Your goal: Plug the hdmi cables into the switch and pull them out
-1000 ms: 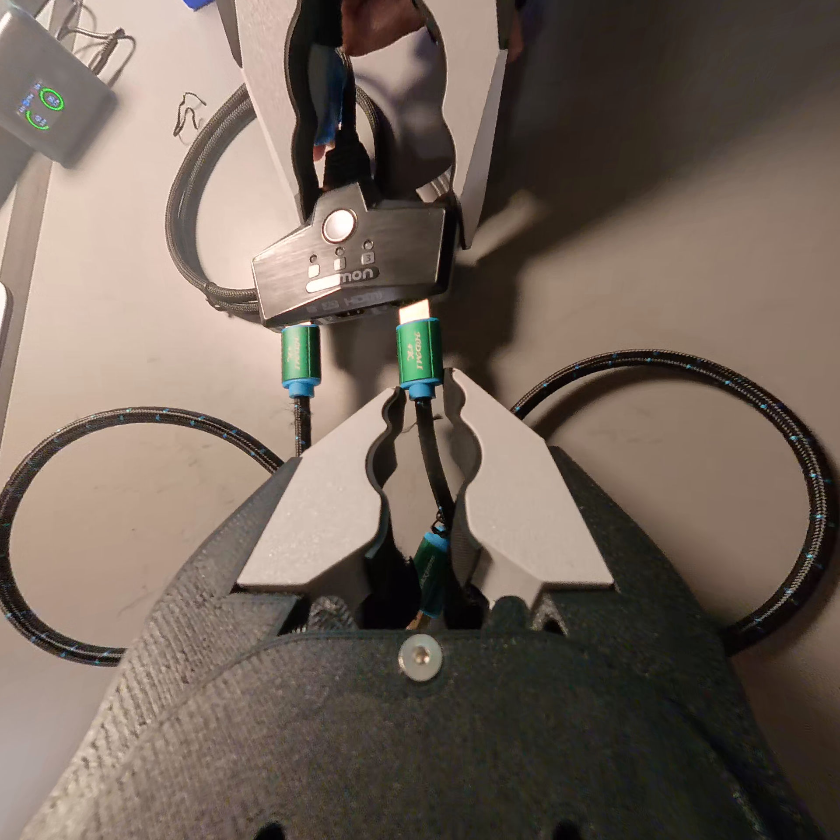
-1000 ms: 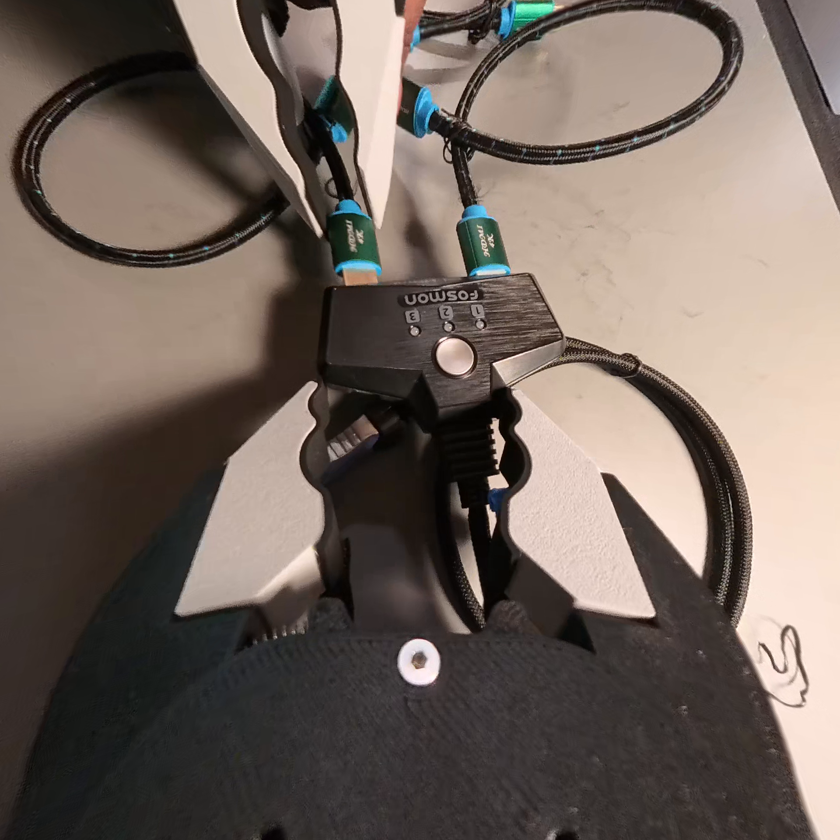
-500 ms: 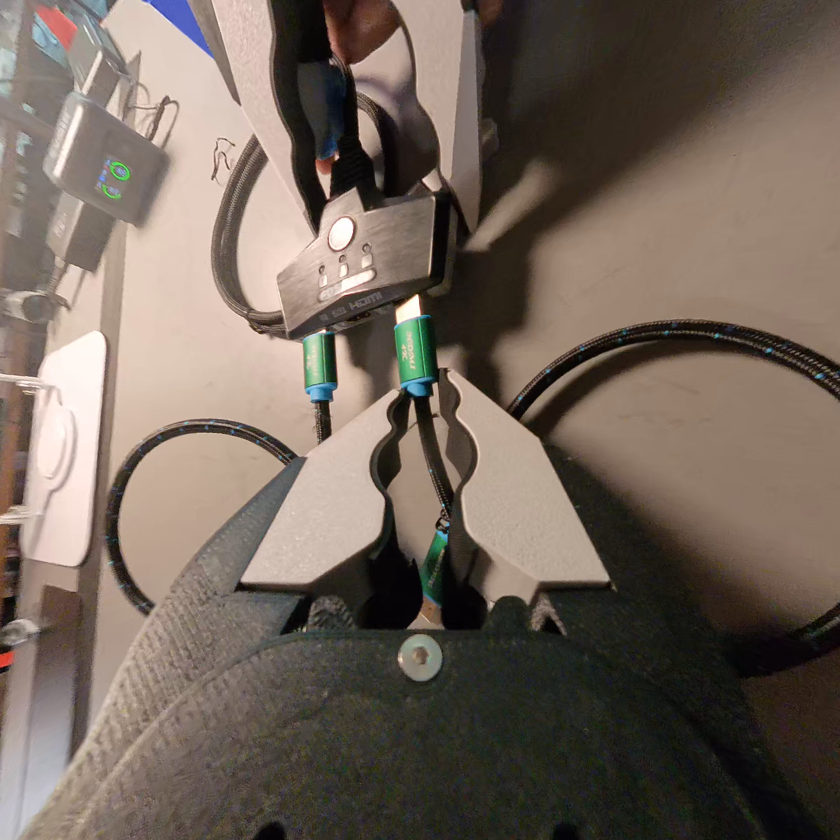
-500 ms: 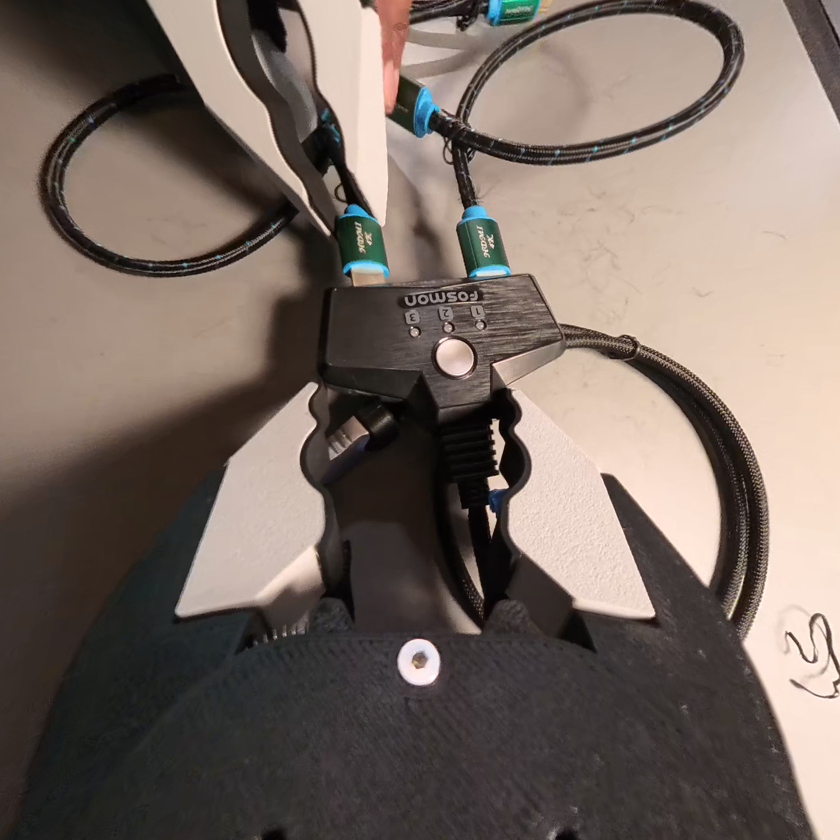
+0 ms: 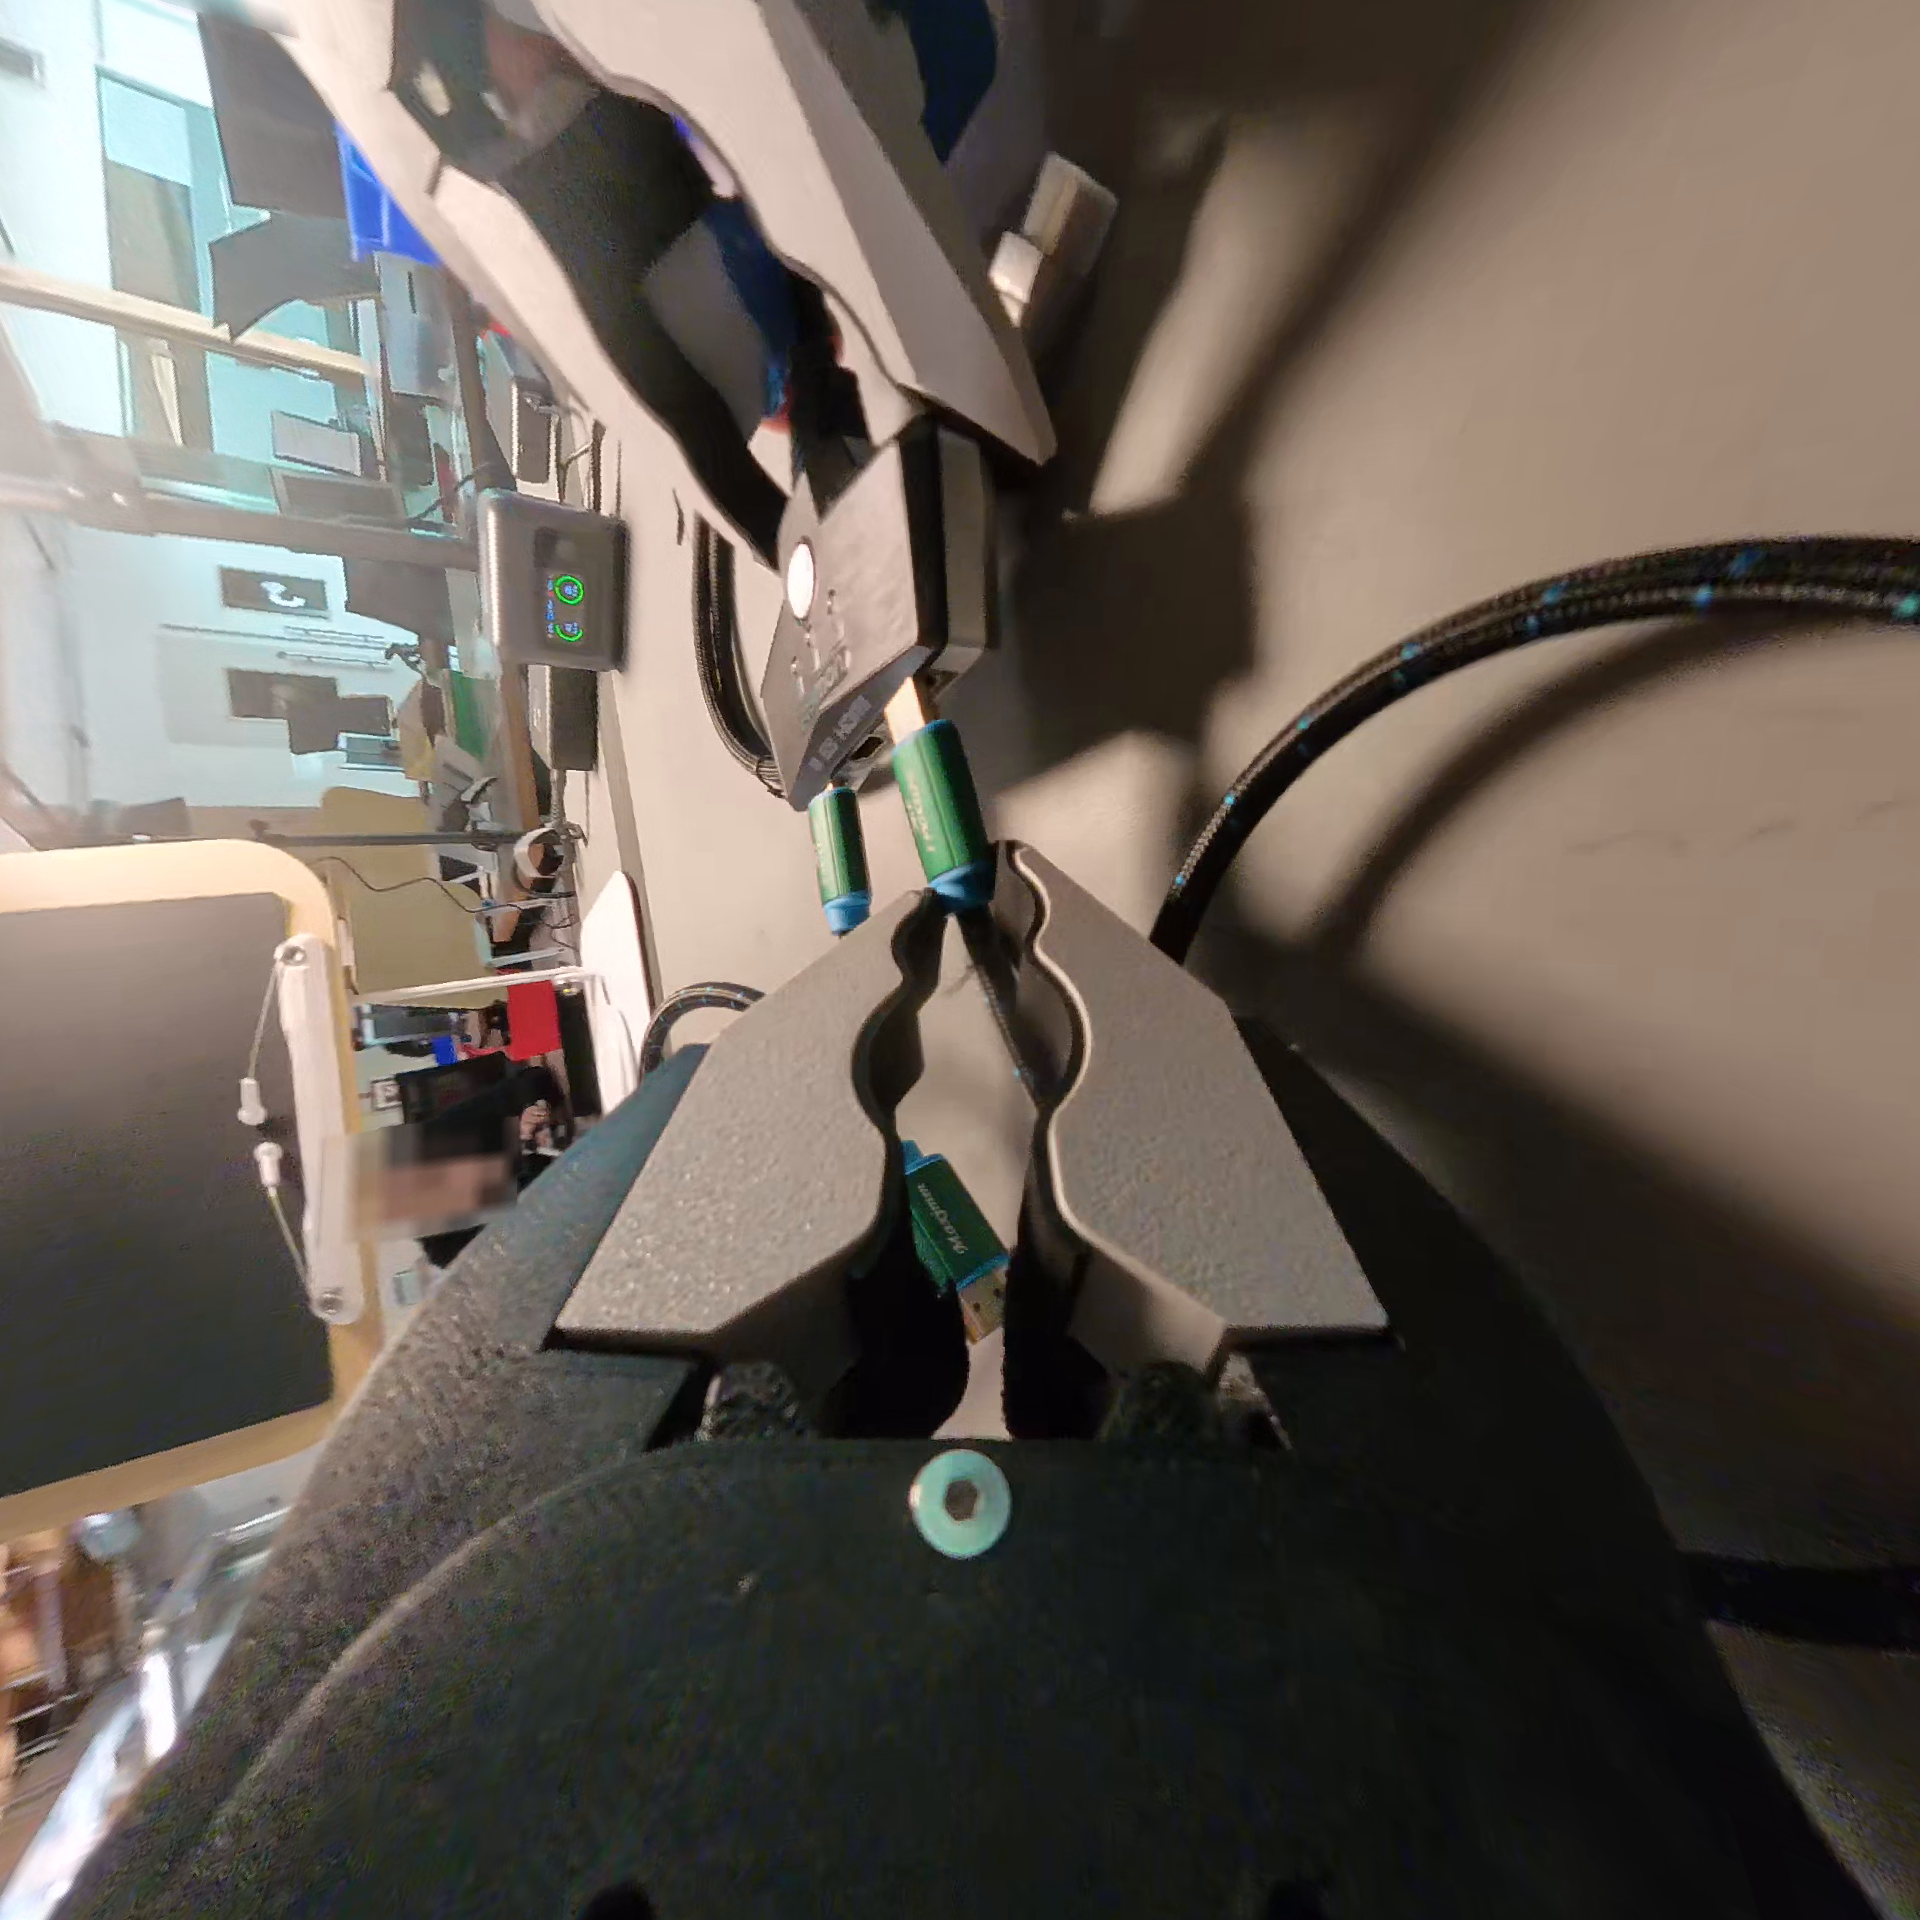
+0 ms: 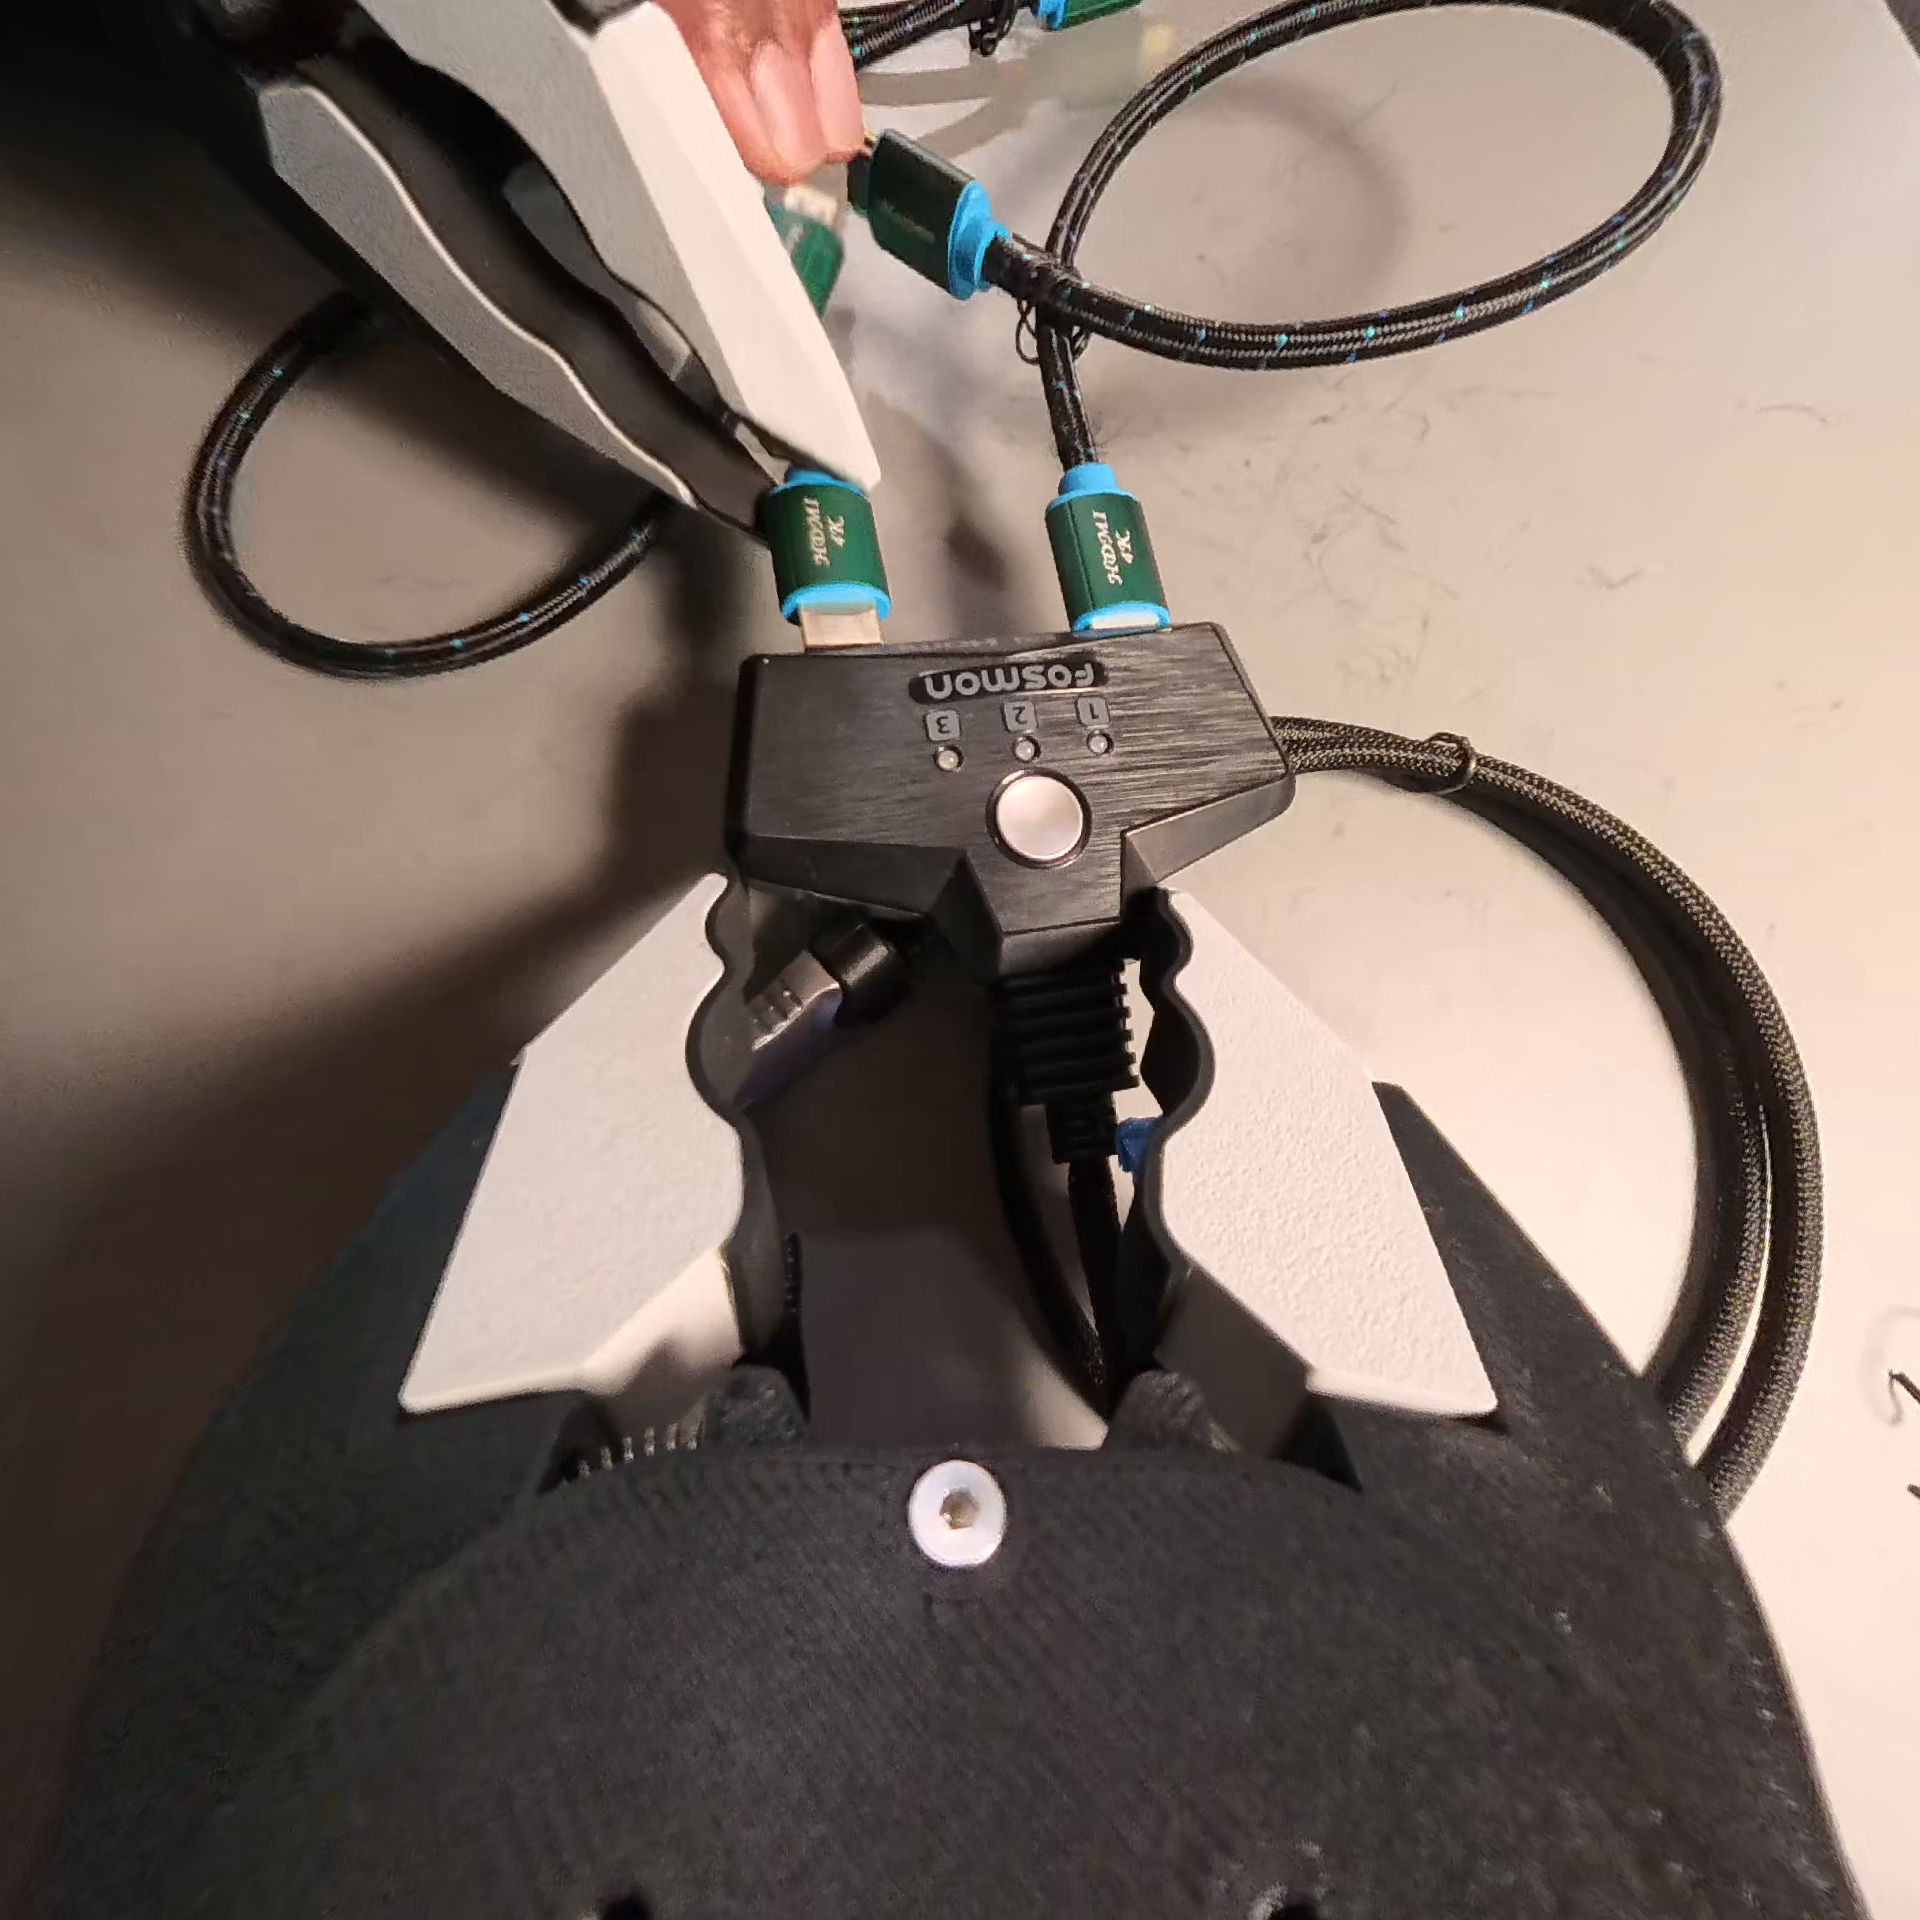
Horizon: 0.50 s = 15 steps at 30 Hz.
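Right gripper (image 6: 951, 914) was clamped on the black switch's (image 6: 1003, 758) tail end. Left gripper (image 5: 961, 883) pinched a braided cable right behind its green plug (image 6: 826, 561) (metal tip partly showing at the port), other plug (image 6: 1107, 566) fully seated.

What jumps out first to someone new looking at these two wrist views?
The black HDMI switch at centre, pinched at its rear by the right gripper. At its far edge sit two green HDMI plugs: one looks fully seated, the other still shows bare metal and hangs off the cable clamped by the left gripper. Braided black cable loops across the pale table behind.
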Available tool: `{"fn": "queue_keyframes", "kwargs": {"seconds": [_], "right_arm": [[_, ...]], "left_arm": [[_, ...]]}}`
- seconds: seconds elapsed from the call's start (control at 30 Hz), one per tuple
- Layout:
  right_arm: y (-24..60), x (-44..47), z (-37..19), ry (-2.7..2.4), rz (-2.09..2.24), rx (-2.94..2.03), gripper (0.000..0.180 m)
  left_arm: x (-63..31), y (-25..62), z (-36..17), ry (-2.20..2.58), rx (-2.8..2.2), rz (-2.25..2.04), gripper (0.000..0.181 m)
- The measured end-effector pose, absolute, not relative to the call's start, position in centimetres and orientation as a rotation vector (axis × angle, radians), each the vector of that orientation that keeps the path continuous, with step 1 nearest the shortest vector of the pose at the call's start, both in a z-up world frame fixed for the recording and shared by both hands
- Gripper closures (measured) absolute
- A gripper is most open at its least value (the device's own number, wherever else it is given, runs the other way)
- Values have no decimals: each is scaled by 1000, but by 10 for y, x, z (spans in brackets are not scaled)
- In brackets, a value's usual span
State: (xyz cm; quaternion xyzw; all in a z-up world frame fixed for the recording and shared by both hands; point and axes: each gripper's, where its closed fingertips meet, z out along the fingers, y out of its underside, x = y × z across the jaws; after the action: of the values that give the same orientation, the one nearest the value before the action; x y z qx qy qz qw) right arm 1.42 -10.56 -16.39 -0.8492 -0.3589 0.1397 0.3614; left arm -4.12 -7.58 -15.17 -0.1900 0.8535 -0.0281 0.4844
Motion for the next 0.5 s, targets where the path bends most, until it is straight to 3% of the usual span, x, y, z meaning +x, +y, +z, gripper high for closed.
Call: {"fn": "queue_keyframes", "kwargs": {"seconds": [0.5], "right_arm": [[-100,10,-164,-855,316,-2232,102]], "left_arm": [[-40,-65,-150,2046,-293,277,171]]}}
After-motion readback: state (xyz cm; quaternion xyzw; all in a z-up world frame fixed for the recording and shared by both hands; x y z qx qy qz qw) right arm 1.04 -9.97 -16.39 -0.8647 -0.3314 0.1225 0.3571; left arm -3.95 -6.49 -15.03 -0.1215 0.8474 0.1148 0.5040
